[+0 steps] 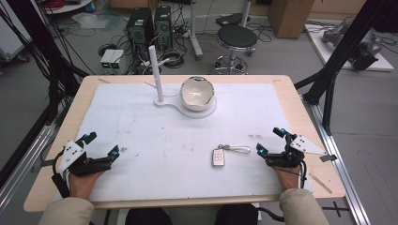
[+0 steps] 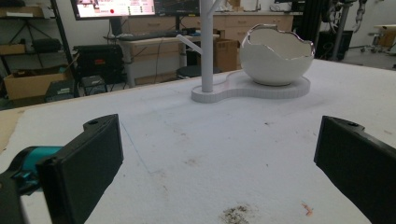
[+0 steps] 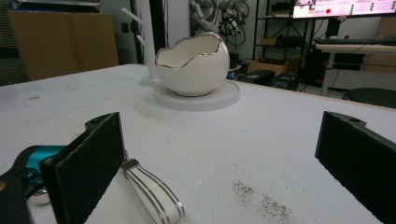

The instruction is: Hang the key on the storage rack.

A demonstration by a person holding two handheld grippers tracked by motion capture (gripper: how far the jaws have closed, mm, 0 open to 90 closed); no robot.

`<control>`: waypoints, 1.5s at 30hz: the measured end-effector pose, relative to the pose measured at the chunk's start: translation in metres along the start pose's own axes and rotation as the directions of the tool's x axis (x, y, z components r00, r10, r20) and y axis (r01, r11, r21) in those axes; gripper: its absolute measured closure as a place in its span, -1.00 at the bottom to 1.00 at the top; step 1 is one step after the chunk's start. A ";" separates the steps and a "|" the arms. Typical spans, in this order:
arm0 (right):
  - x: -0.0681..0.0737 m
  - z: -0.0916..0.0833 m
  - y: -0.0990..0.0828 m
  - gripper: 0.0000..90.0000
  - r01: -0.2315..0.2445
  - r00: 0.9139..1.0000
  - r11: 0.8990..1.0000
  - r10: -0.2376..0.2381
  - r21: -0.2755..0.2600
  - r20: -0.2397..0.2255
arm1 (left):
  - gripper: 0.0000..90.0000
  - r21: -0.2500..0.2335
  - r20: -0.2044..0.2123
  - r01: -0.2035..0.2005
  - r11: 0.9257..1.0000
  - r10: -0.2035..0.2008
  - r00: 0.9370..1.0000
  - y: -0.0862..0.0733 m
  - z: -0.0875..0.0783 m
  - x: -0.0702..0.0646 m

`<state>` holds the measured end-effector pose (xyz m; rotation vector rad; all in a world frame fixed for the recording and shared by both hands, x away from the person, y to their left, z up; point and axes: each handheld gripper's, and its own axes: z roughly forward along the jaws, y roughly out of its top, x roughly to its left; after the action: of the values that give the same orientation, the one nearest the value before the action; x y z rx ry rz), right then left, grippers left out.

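Both grippers rest near the front edge of the table, jaws wide apart, nothing between them. The left gripper is at the front left corner, the right gripper at the front right. A car key fob w/ a white strap lies on the white mat, just left of the right gripper, not touching it. A white eggshell-shaped bowl sits on a white base near the back edge, approx. at the middle, w/ an upright white post beside it
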<state>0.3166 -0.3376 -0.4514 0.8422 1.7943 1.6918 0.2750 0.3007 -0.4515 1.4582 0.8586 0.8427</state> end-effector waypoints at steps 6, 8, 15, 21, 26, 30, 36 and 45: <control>0.001 -0.001 0.000 -0.99 0.011 1.000 1.000 -0.011 -0.001 0.008 | -0.96 0.015 0.003 -0.007 1.000 0.007 1.000 0.000 0.001 0.000; 0.001 0.000 0.000 -0.99 0.014 1.000 1.000 -0.013 -0.002 0.009 | -0.96 0.014 -0.001 -0.011 1.000 0.011 1.000 0.000 0.000 0.000; 0.001 0.000 0.000 -0.99 0.014 1.000 1.000 -0.014 0.005 0.005 | -0.96 0.010 -0.002 -0.003 1.000 0.003 1.000 0.000 0.001 0.000; -0.003 0.001 0.001 -0.99 -0.020 1.000 1.000 0.020 0.016 -0.005 | -0.96 0.023 -0.001 -0.004 1.000 0.004 1.000 0.001 0.002 0.000; -0.004 0.002 0.006 -0.99 -0.032 0.999 0.997 0.034 0.070 -0.031 | -0.96 0.023 -0.002 -0.004 1.000 0.004 1.000 0.001 0.002 0.000; -0.006 0.005 0.026 -0.99 0.000 0.996 0.991 0.012 0.136 -0.091 | -0.96 0.022 -0.001 -0.005 1.000 0.005 1.000 0.001 0.001 0.001; -0.009 0.014 0.049 -0.99 0.060 0.988 0.970 -0.025 0.234 -0.151 | -0.96 0.023 -0.001 -0.002 1.000 0.002 1.000 0.001 0.002 0.000; -0.006 0.040 0.071 -0.99 0.217 0.950 0.887 -0.096 0.407 -0.298 | -0.96 0.028 0.004 -0.007 1.000 0.007 1.000 0.001 0.002 0.000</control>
<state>0.3563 -0.3136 -0.3837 0.6326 2.4183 1.3668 0.2769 0.3000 -0.4507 1.4869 0.8662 0.8359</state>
